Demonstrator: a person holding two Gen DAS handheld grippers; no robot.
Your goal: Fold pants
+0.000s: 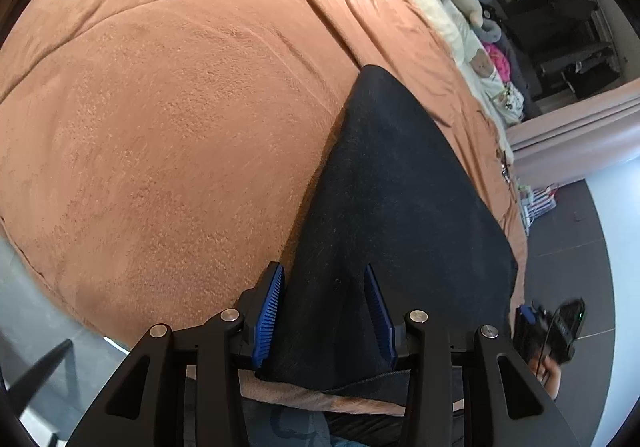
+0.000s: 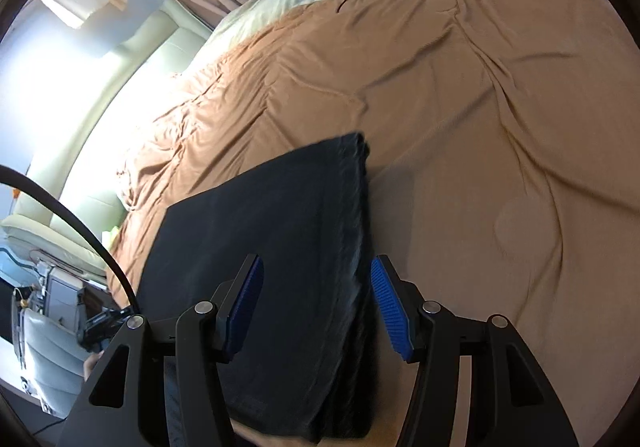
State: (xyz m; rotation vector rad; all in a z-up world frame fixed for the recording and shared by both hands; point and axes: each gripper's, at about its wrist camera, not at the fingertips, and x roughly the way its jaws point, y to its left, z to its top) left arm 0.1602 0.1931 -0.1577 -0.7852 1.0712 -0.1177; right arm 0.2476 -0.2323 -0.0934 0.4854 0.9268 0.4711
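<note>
We judge the fold to be nearly finished: the pants (image 1: 396, 199) already lie as a compact dark slab on the orange blanket (image 1: 168, 119) of the bed, near the blanket's close edge, and both grippers seem to be at the point of letting go. The left gripper (image 1: 326, 311) has its jaws part open, straddling the near end of the slab; cloth fills the gap between them, yet the blue pads (image 1: 269, 313) do not visibly pinch it, so we read it as released. The right gripper (image 2: 318, 305) also stands with jaws apart — one over the top of the stack, the other just off its layered edge, above bare blanket — and grips nothing.

What comes next, in our judgement, is either drawing both grippers clear without dragging the top layer, or one more fold if a smaller bundle is wanted; for that, the jaws would need to close on all layers at one end together.

The pants are black or very dark grey, a soft matte fabric. From the right wrist view the stacked layers show at one side, fairly even — slightly blurred there, so we cannot count them.
</note>
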